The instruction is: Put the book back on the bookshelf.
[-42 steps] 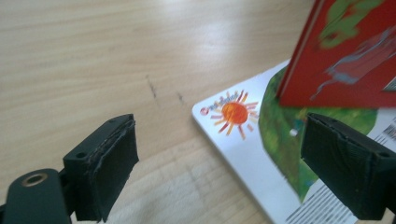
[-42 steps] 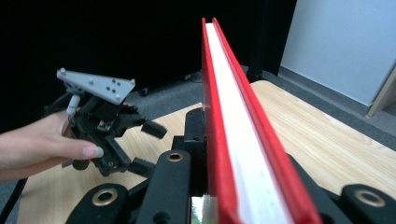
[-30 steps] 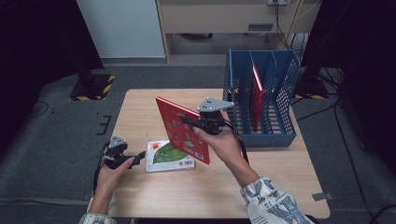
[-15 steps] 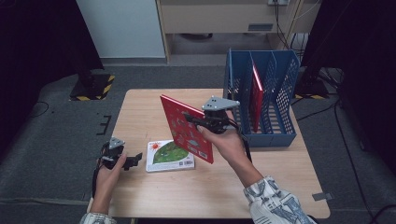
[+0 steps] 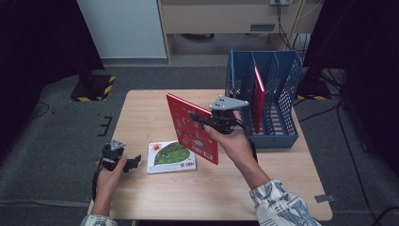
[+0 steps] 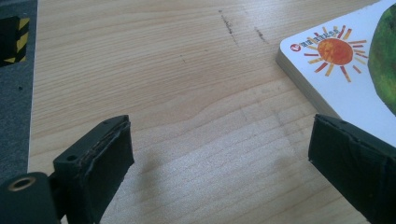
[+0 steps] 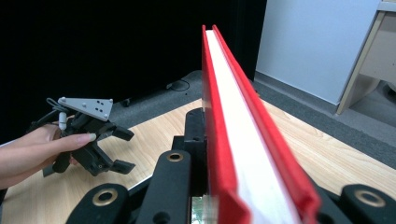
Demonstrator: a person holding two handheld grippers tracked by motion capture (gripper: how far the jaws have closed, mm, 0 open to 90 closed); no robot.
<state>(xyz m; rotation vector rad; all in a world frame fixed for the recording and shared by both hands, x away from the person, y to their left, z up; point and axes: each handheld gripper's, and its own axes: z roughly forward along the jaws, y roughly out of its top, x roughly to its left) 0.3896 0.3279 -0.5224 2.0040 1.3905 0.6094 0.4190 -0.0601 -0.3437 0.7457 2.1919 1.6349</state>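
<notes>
My right gripper (image 5: 201, 118) is shut on a thin red book (image 5: 186, 132) and holds it on edge, tilted, above the middle of the table. In the right gripper view the red book (image 7: 243, 149) runs away from me, with a black finger (image 7: 194, 135) pressed on its left cover. A white book with a sun and a green shape (image 5: 171, 156) lies flat on the table below it. My left gripper (image 5: 134, 161) rests low near the table's front left, open, just left of that white book (image 6: 355, 79). Bare wood lies between its jaws (image 6: 219, 154).
A blue slotted rack (image 5: 282, 108) stands at the table's right rear with another red book (image 5: 258, 94) upright in one slot. The wooden table (image 5: 141, 113) has bare room at its left rear. Dark floor surrounds it, with cabinets behind.
My right gripper has carried the red book a little to the right, toward the blue rack. The left gripper and the white book have stayed put.
</notes>
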